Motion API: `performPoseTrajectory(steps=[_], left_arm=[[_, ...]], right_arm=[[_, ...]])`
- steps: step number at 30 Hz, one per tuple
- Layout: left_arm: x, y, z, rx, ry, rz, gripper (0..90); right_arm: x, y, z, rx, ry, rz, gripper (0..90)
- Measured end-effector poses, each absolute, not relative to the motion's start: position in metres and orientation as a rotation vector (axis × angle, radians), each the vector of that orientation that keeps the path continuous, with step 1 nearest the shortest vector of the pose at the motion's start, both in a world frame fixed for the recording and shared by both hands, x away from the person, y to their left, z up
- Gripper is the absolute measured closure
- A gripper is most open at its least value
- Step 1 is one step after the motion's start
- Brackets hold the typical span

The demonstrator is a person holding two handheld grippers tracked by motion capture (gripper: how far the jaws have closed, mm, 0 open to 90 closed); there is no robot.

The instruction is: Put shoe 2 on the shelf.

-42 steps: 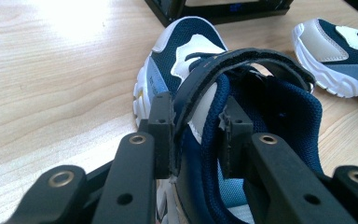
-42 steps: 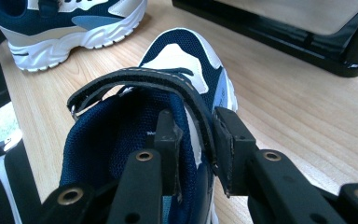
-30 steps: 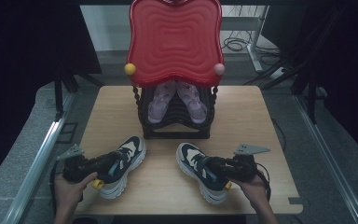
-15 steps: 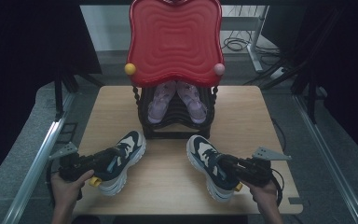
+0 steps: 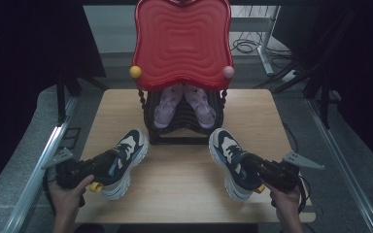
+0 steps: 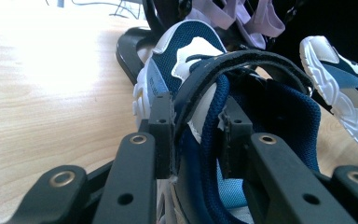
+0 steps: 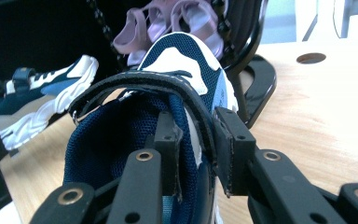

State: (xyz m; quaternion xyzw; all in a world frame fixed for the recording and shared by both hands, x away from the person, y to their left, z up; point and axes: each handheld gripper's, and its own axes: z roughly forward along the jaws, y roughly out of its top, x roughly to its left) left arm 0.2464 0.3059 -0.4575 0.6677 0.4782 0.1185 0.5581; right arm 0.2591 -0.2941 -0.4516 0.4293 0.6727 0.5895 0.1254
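Gripping one sneaker each, left gripper (image 5: 108,164) on the left sneaker (image 5: 124,160) and right gripper (image 5: 250,167) on the right sneaker (image 5: 230,160), so next I'd guess they get tucked onto the black shoe rack (image 5: 184,138).

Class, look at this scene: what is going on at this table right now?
A person holds a two-jaw gripper in each hand. The left gripper is clamped on the side wall of one navy-and-white sneaker, and the right gripper is clamped on the matching navy-and-white sneaker. Both shoes sit on the light wooden table, toes pointing at a black shoe rack with a red wavy top that already holds a pair of lilac sandals.
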Motion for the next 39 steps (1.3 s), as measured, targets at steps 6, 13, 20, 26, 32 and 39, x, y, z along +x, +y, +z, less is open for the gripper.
performPoseTrajectory(steps=[6,13,20,26,32,39], left_arm=[[0.244,0.309,-0.453,1.549,1.134,0.298,71.5],[0.248,0.309,-0.445,1.525,1.139,0.312,71.4],[0.251,0.309,-0.434,1.499,1.125,0.349,71.5],[0.255,0.309,-0.424,1.478,1.108,0.37,71.5],[0.261,0.312,-0.413,1.458,1.098,0.419,71.5],[0.272,0.313,-0.405,1.463,1.09,0.43,71.5]], right_arm=[[0.262,-0.303,-0.449,1.273,1.901,1.741,71.6],[0.267,-0.315,-0.445,1.291,1.812,1.765,71.6],[0.271,-0.323,-0.433,1.274,1.775,1.763,71.6],[0.276,-0.328,-0.42,1.281,1.734,1.783,71.5],[0.284,-0.331,-0.415,1.297,1.713,1.78,71.4],[0.291,-0.331,-0.412,1.318,1.695,1.784,71.3]])
